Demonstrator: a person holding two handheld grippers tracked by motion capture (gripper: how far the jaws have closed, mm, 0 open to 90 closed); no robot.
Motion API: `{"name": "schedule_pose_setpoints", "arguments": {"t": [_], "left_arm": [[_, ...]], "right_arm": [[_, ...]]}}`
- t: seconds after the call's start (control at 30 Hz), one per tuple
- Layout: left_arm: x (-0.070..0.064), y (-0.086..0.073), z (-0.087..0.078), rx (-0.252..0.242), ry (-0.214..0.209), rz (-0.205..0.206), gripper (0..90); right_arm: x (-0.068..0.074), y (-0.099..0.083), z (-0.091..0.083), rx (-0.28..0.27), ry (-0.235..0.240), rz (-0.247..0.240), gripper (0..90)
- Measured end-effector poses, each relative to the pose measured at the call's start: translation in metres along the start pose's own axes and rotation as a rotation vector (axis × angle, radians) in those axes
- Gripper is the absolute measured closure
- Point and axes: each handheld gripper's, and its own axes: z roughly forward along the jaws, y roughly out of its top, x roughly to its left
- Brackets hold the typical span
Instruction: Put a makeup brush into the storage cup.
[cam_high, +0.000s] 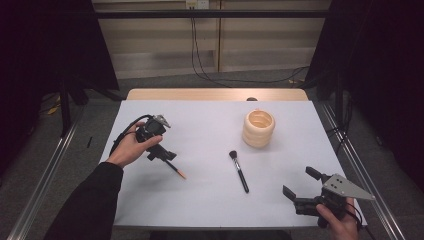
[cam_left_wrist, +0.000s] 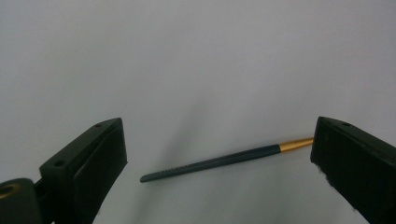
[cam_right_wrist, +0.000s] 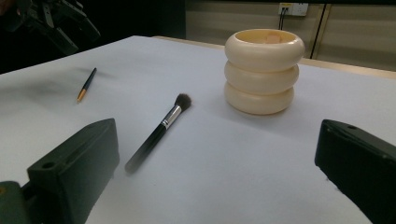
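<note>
Left gripper (cam_high: 161, 152), jaws apart, above the thin brush (cam_high: 176, 170) near the table's (cam_high: 210, 200) left edge. Makeup brush (cam_high: 239, 171) mid-table. Ringed cream holder (cam_high: 258, 128) toward far edge, contents unclear. Right gripper (cam_high: 300, 184), jaws apart, near right corner.

A slim dark pencil-like brush (cam_high: 175, 170) with a gold-orange end lies flat on the white table's left half, angled toward the near right.

On the table (cam_high: 210, 200), the pencil (cam_high: 176, 170) lies left, the brush (cam_high: 239, 171) mid-front, the holder (cam_high: 258, 128) behind the brush toward the back edge.
</note>
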Motion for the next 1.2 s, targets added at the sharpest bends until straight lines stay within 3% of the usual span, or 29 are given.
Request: {"name": "schedule_pose_setpoints", "arguments": {"t": [0.1,0.2,0.47,0.6,0.63,0.7,0.8,0.9,0.93,1.0,1.1,1.13,1.2], "left_arm": [[-0.002,0.0,0.006,0.017,-0.003,-0.015,3.8],[-0.003,0.001,0.01,0.055,0.006,0.001,4.2],[-0.005,0.001,0.019,0.111,-0.027,0.023,4.5],[-0.006,0.0,0.018,0.079,-0.038,0.035,3.9],[-0.006,0.0,0.016,0.095,-0.047,0.06,3.8],[-0.008,-0.001,0.017,0.076,-0.054,0.055,3.9],[-0.01,-0.002,0.016,0.063,-0.055,0.137,4.3],[-0.011,-0.003,0.016,0.061,-0.067,0.173,4.5],[-0.011,-0.003,0.016,0.066,-0.065,0.209,4.6],[-0.014,-0.003,0.018,0.052,-0.079,0.243,4.6],[-0.017,-0.003,0.019,0.083,-0.085,0.33,4.6],[-0.018,-0.003,0.019,0.091,-0.095,0.38,4.8],[-0.019,-0.003,0.02,0.092,-0.088,0.393,5.0]], "right_arm": [[0.0,0.0,0.0,-0.001,-0.005,0.003,0.0],[0.0,0.0,0.0,0.0,-0.001,-0.001,0.0],[0.0,0.0,0.0,0.0,-0.001,-0.001,0.0],[0.001,0.0,0.0,-0.001,-0.004,-0.007,0.0],[0.001,0.0,0.0,-0.001,-0.004,-0.007,0.0],[0.001,0.0,0.0,-0.003,-0.006,-0.007,0.0],[0.001,0.0,0.001,-0.002,-0.007,-0.007,0.0],[0.001,0.0,0.001,-0.002,-0.006,-0.007,0.0],[0.001,0.0,0.001,-0.002,-0.006,-0.007,0.0],[0.001,0.0,0.001,-0.003,-0.007,-0.007,0.0],[0.001,0.0,0.001,-0.003,-0.006,-0.007,0.0],[0.001,0.0,0.001,-0.003,-0.005,-0.007,0.0],[0.001,0.0,0.001,-0.002,-0.004,-0.008,0.0]]}}
